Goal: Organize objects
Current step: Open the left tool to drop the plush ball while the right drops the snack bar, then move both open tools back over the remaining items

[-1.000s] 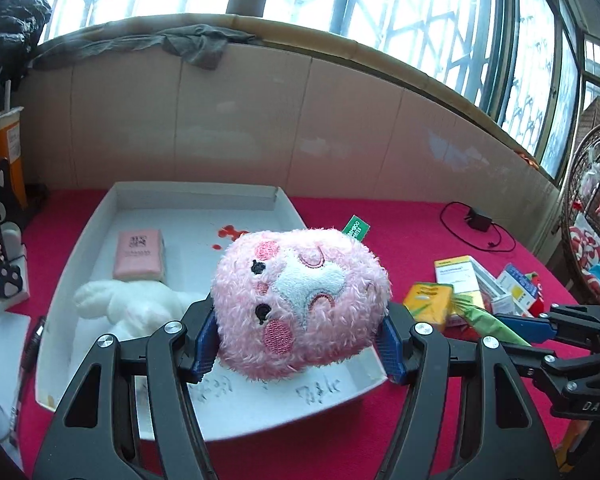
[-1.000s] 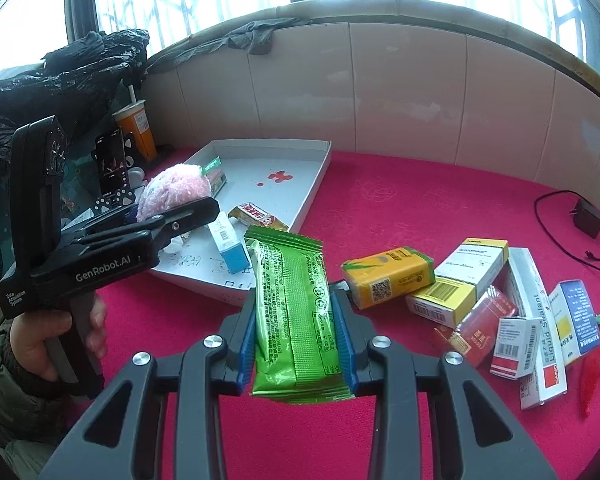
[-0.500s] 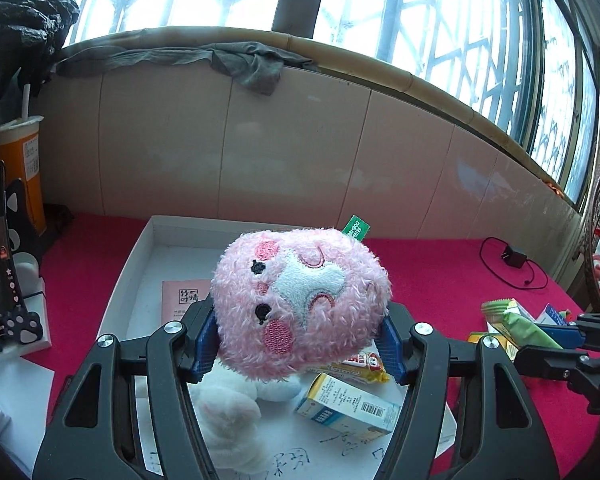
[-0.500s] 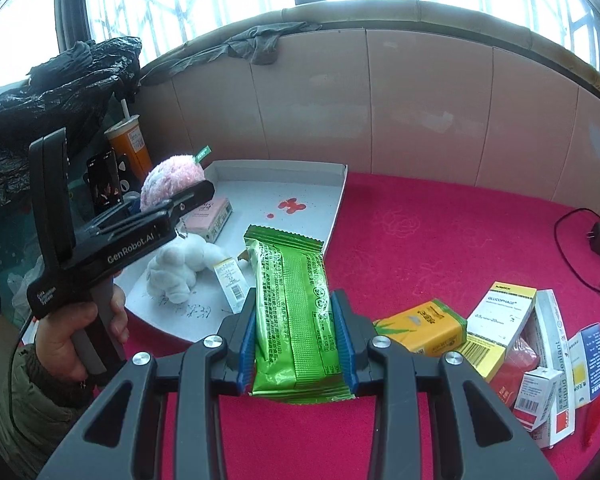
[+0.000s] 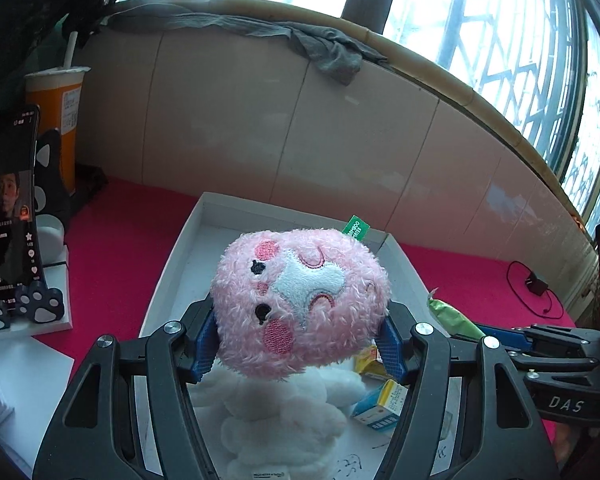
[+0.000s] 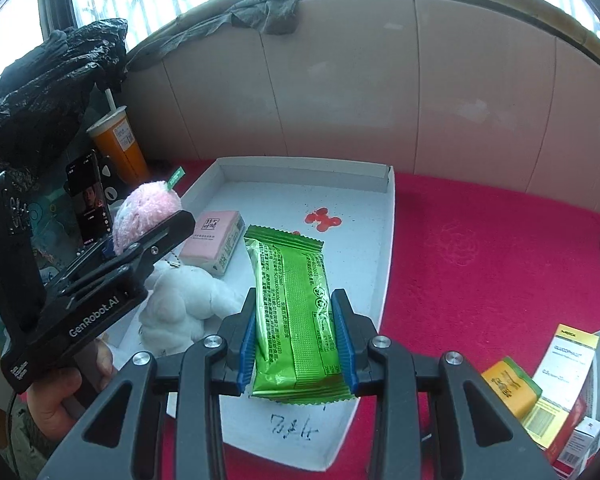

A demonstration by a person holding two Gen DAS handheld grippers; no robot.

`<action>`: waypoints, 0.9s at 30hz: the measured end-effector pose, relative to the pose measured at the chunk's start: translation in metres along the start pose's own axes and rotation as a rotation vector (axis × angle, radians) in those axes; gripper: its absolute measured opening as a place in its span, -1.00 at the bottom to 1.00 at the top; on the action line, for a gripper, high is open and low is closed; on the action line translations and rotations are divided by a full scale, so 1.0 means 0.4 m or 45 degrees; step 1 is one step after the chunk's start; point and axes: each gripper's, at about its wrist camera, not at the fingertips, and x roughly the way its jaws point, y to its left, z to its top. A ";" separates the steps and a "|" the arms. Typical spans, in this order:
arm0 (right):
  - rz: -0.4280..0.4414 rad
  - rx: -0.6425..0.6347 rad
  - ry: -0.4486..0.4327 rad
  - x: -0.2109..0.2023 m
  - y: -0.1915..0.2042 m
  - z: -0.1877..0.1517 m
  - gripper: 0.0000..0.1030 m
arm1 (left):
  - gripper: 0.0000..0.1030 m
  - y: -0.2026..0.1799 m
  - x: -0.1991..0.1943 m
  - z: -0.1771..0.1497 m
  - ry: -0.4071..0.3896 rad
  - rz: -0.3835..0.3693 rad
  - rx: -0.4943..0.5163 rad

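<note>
Over the white tray (image 6: pixel 384 248), the left gripper (image 5: pixel 300 344) clamps the pink plush (image 5: pixel 300 304) at its sides, carrying it clear above the white plush (image 5: pixel 276 420). The right gripper (image 6: pixel 298 354), fingers narrow on the green packet (image 6: pixel 296 308), looks bound for the tray's bare floor.

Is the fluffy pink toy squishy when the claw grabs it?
Probably squishy: the pink plush toy bulges out around the left claw pads pressing its sides. It looks light, since that side pinch alone holds it above the white tray. Its fuzzy fur likely resists slipping.
</note>
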 end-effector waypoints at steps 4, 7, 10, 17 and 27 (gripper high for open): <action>-0.014 0.054 0.030 0.067 0.009 0.014 -0.32 | 0.30 0.004 0.005 -0.008 0.011 0.029 -0.002; -0.026 0.060 0.015 0.071 0.014 0.010 -0.32 | 0.39 0.003 0.005 -0.008 0.010 0.049 0.006; -0.045 0.027 -0.021 0.046 0.031 -0.001 -0.01 | 0.68 -0.002 -0.006 -0.004 -0.012 0.070 0.017; -0.083 -0.018 -0.139 -0.061 0.058 -0.037 0.56 | 1.00 -0.034 -0.044 0.003 -0.105 0.050 0.092; -0.155 -0.094 -0.281 -0.205 0.059 -0.125 0.66 | 1.00 -0.050 -0.043 0.000 -0.093 0.021 0.112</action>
